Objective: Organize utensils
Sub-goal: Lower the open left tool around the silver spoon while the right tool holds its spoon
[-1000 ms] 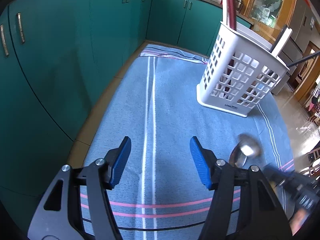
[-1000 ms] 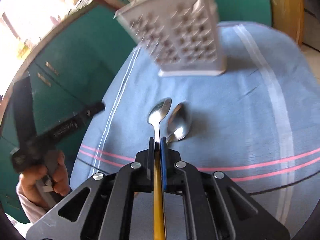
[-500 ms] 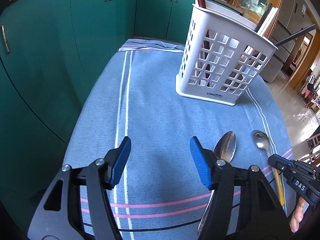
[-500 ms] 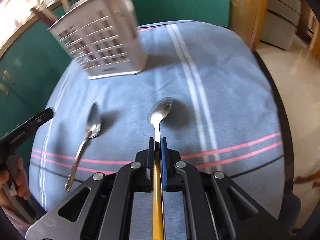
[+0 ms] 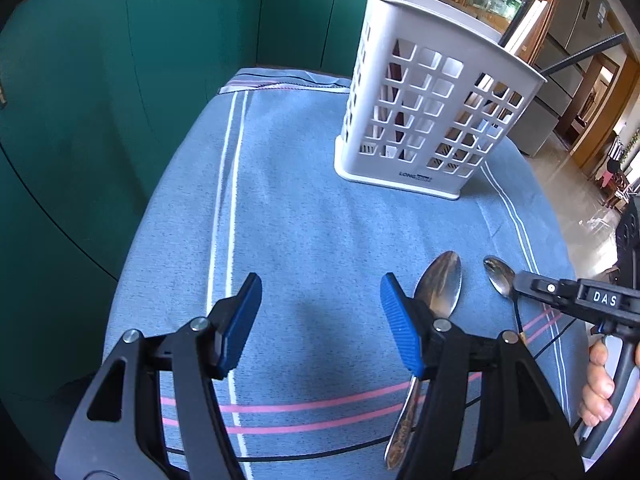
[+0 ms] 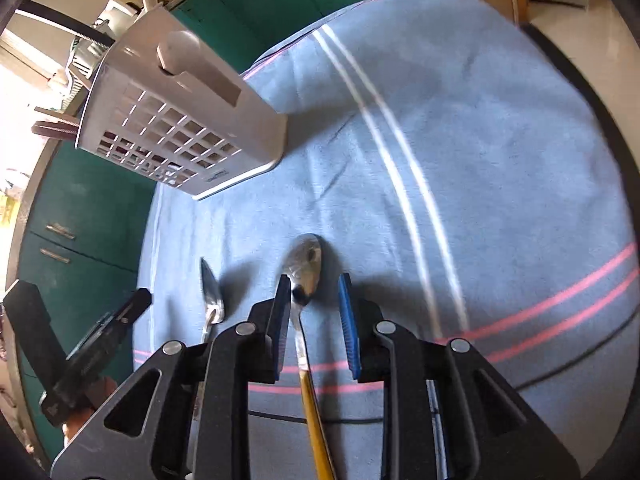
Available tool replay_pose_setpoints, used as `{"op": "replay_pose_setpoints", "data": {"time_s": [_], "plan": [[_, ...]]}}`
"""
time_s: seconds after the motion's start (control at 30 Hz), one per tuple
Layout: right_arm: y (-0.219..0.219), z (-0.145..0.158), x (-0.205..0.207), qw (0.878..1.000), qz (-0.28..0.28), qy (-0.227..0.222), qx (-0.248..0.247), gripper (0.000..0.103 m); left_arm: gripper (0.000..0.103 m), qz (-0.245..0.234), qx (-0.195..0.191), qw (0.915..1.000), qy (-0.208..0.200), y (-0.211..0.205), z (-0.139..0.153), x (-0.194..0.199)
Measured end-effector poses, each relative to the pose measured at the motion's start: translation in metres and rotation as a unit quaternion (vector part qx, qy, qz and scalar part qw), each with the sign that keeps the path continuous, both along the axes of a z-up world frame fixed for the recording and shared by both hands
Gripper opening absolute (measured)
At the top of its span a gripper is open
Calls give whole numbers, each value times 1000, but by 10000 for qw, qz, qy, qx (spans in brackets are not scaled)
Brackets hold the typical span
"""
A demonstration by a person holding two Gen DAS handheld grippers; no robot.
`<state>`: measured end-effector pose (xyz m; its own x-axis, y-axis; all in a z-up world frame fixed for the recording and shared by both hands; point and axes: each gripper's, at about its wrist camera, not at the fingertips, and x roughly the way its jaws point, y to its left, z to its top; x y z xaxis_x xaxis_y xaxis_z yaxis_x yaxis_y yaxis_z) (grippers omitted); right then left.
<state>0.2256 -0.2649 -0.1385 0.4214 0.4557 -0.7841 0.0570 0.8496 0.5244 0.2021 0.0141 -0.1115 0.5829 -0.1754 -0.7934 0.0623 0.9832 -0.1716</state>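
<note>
Right wrist view: right gripper (image 6: pixel 314 312) jaws just opened, yellow-handled spoon (image 6: pixel 304 276) lying loose between them on bench cloth (image 6: pixel 480 160). Left gripper (image 5: pixel 320 312) jaws apart, empty. Second spoon (image 5: pixel 438 288) beside; utensil basket (image 5: pixel 432 120) toward far edge.

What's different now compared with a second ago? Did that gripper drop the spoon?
Yes. The right gripper carried the yellow-handled spoon down beside the other spoon on the cloth, and its jaws have just been opening, so the pads no longer clamp it. The left gripper stayed open and empty; the basket stayed put.
</note>
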Motion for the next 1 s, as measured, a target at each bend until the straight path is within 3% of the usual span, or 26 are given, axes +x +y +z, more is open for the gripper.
{"op": "replay_pose_setpoints", "data": {"time_s": [0.2,0.27,0.33,0.67,0.77,0.8,1.0], "plan": [[0,-9,16,9979,39,177,618,24,61,-334,-295,9989,134,-9,-4,6],[-4,-9,18,9967,51,147,799,11,61,-500,-463,9974,215,-13,-5,10],[-4,-5,17,9962,113,38,863,7,62,-642,-530,9962,250,-18,-6,15],[-9,37,-4,9969,-206,-526,-547,3,62,-1685,-649,9822,523,-66,-13,47],[-6,37,-5,9947,-241,-491,-866,3,42,-1715,-592,9816,595,-74,-17,50],[-6,33,-4,9952,-212,-481,-827,3,37,-1696,-557,9819,628,-75,-19,50],[-2,35,-6,9983,44,-569,-127,9,36,-1562,-537,9843,626,-71,-21,45]]}}
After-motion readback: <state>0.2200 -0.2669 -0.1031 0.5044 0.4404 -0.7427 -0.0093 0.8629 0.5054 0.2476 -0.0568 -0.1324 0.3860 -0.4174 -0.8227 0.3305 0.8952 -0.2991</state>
